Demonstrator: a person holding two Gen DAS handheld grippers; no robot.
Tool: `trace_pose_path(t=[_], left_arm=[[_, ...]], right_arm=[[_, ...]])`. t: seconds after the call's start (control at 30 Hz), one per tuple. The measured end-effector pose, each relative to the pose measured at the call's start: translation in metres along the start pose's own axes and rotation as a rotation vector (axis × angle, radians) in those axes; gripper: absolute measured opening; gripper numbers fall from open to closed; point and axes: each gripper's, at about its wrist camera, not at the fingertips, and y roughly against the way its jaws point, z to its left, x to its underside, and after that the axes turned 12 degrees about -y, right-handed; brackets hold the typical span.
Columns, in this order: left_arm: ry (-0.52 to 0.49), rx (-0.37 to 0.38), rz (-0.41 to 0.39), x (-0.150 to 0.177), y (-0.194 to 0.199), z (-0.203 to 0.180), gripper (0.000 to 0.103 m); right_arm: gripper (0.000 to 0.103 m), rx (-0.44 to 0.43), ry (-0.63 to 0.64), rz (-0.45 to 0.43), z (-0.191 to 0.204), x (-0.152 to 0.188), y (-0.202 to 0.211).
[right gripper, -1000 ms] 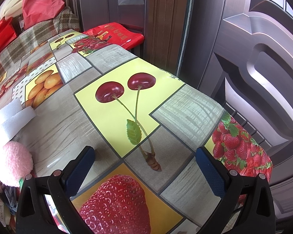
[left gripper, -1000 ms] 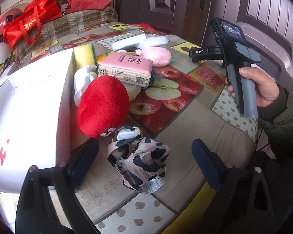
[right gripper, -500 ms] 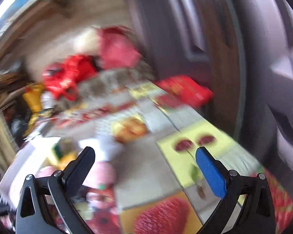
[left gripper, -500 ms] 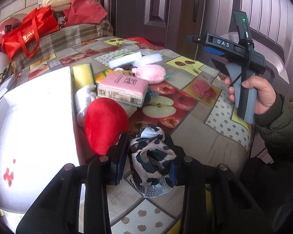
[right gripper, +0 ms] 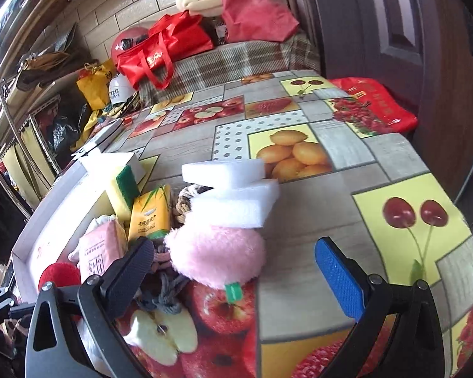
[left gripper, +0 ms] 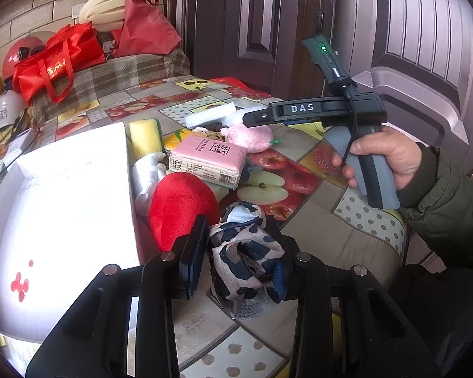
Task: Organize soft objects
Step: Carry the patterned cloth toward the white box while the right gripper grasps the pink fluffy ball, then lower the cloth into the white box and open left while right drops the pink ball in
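We are gripping the black-and-white patterned cloth (left gripper: 242, 252) in our left gripper (left gripper: 236, 252), both pads pressing into its bunched folds at the near edge of the fruit-print table (left gripper: 347, 239). The jaws have just been closing, and the cloth is sitting squeezed between them (part of it is hanging below the pads). Just to the left, the red plush toy (left gripper: 181, 204) is lying against the white tray (left gripper: 63, 204), with the pink tissue pack (left gripper: 209, 160) resting beyond it.

Our right gripper (right gripper: 233, 264) is hovering with its jaws standing wide apart and nothing between the pads. Ahead of it the pink fluffy toy (right gripper: 216, 256) is lying on the table, touching the white sponge blocks (right gripper: 233, 189) stacked farther back. To the left, the yellow sponge (right gripper: 123, 189) is leaning against the tray, with the yellow tissue pack (right gripper: 149, 215) beside it.
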Motion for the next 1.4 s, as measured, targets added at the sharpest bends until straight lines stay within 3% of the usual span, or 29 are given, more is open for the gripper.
trace_pose_path(t=[0.13, 0.23, 0.43, 0.63, 0.83, 1.13, 1.4], left_arm=[[0.009, -0.007, -0.008, 0.001, 0.001, 0.001, 0.035], [0.021, -0.013, -0.021, 0.002, 0.004, 0.003, 0.035], [0.051, -0.023, -0.057, 0.004, 0.011, 0.008, 0.035], [0.067, -0.050, -0.095, 0.004, 0.018, 0.010, 0.035], [0.095, -0.072, -0.159, 0.007, 0.031, 0.014, 0.035], [0.132, -0.141, -0.281, 0.016, 0.058, 0.026, 0.035], [0.148, -0.251, -0.325, 0.029, 0.079, 0.044, 0.035]], right_arm=[[0.100, 0.009, 0.010, 0.047, 0.012, -0.003, -0.024], [0.065, 0.019, 0.027, 0.094, 0.013, 0.000, -0.040], [0.063, -0.106, -0.065, 0.036, -0.010, 0.005, -0.007], [0.063, -0.183, -0.063, -0.174, -0.010, 0.024, 0.053], [0.064, -0.254, -0.081, -0.302, -0.004, 0.033, 0.077], [0.064, -0.304, -0.060, -0.330, 0.010, 0.044, 0.080], [0.064, -0.315, 0.012, -0.380, 0.032, 0.056, 0.086]])
